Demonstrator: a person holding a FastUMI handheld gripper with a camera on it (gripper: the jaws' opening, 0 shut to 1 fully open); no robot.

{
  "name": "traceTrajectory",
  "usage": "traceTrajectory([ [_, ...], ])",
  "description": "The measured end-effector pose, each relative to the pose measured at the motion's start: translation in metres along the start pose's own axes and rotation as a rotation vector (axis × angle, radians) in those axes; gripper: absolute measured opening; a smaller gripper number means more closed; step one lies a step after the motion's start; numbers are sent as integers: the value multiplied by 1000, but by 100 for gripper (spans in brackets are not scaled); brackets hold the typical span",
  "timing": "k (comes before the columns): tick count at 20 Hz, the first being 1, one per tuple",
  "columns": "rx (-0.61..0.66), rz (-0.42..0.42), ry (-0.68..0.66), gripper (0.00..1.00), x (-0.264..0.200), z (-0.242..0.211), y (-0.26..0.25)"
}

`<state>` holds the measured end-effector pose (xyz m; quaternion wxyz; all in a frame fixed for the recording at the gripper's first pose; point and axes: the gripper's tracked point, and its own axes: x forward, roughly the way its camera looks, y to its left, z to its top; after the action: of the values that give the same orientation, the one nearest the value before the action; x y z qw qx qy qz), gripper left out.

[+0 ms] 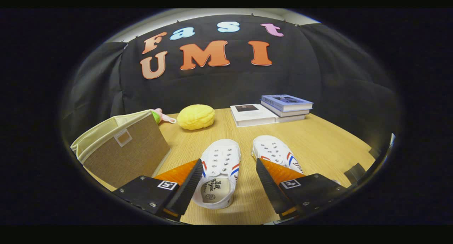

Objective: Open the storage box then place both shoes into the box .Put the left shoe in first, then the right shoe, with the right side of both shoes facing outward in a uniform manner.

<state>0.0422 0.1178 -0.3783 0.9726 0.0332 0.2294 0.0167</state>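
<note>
Tongs [229, 182] spread, empty, over the left shoe [219, 171] on the desk [318, 141]; right shoe [274, 152] beside it. Box [122, 148] looks open. Next, likely: pinch left shoe, carry to box.

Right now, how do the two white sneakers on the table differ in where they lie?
The left sneaker lies between the open gripper fingers, its heel opening in view; the right sneaker lies farther off, its heel hidden behind the right-hand finger. The left one is nearer the fabric storage box. Both are white with red and blue stripes, toes pointing away.
</note>
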Motion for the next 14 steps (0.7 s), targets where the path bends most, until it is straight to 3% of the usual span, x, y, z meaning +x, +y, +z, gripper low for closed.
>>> traceTrajectory([
  [6, 1, -30, 88, 71, 23, -29, -9],
  [9, 45, -21, 128, 55, 32, -37, -6],
  [14, 12, -23, 176, 50, 39, -43, -4],
])
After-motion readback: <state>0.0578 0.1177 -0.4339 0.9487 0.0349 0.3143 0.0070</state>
